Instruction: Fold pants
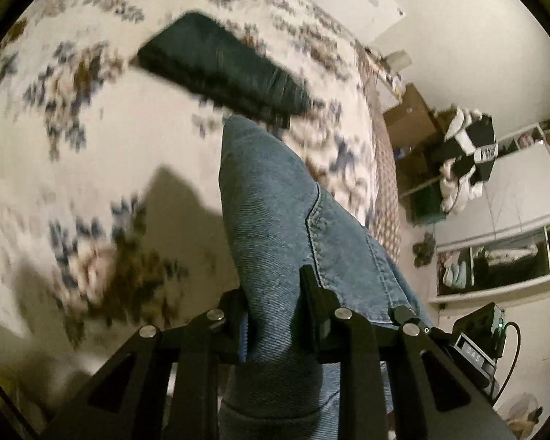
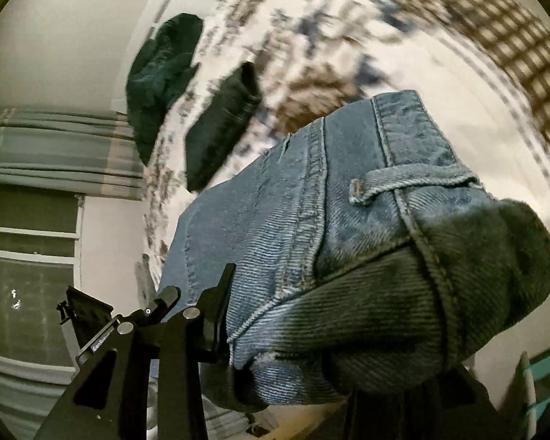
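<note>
Jeans [image 1: 275, 201] bunched and pinched in both tools, hanging above bed [image 1: 91, 146]. Left tool [image 1: 275, 311] clamps a denim fold between its fingers; right tool [image 2: 311, 330] grips waistband bulk, far finger hidden. Folded dark pants [image 1: 220, 66] lie beyond on bedspread.

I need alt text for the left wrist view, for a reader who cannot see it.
The left tongs are shut on a bunch of light blue jeans, lifted above a bed with a floral bedspread. A folded dark pair of pants lies farther back on the bed.
</note>
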A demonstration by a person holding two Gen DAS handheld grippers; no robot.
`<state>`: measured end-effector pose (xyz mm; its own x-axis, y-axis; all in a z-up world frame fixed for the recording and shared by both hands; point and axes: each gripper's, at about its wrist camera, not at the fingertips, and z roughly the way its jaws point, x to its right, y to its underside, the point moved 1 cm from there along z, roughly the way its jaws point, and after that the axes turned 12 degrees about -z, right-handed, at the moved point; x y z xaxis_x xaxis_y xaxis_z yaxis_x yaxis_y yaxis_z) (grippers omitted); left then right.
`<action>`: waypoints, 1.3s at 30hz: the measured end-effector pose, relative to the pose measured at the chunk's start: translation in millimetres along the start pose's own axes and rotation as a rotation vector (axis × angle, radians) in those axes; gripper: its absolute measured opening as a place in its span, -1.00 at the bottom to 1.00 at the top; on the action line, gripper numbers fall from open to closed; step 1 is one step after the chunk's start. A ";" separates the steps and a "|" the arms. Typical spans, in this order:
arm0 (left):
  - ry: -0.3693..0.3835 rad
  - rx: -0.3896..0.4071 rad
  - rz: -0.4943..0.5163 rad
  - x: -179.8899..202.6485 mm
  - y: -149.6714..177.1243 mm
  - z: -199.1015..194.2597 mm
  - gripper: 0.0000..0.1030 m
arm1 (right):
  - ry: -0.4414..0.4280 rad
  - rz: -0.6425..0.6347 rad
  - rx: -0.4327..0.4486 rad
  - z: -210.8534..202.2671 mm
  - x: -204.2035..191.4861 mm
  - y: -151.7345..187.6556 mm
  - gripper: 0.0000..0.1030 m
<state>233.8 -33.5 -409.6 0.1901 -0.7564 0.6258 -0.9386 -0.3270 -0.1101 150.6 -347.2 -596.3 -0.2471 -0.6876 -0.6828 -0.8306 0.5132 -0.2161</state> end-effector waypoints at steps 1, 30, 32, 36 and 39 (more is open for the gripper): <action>0.008 0.012 -0.007 4.2 -18.0 -1.6 -0.60 | -0.004 -0.013 0.008 4.2 -13.5 -16.1 -0.20; -0.032 -0.077 -0.051 -101.3 -377.5 167.2 -0.42 | 0.023 -0.081 -0.041 350.4 -91.3 -301.5 -0.03; -0.056 -0.077 -0.037 -101.5 -376.3 163.0 -0.39 | 0.026 -0.031 -0.069 347.0 -81.0 -294.6 0.11; -0.126 -0.056 -0.016 -96.7 -372.7 151.0 -0.32 | 0.090 -0.025 -0.063 333.7 -74.7 -285.2 0.22; -0.212 -0.025 0.032 -85.5 -366.2 142.3 -0.34 | 0.186 -0.057 -0.073 327.2 -83.7 -284.9 0.26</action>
<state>602.3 70.3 -532.7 0.2136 -0.8693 0.4458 -0.9514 -0.2886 -0.1070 571.2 -267.8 -705.9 -0.2815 -0.8010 -0.5284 -0.8780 0.4372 -0.1950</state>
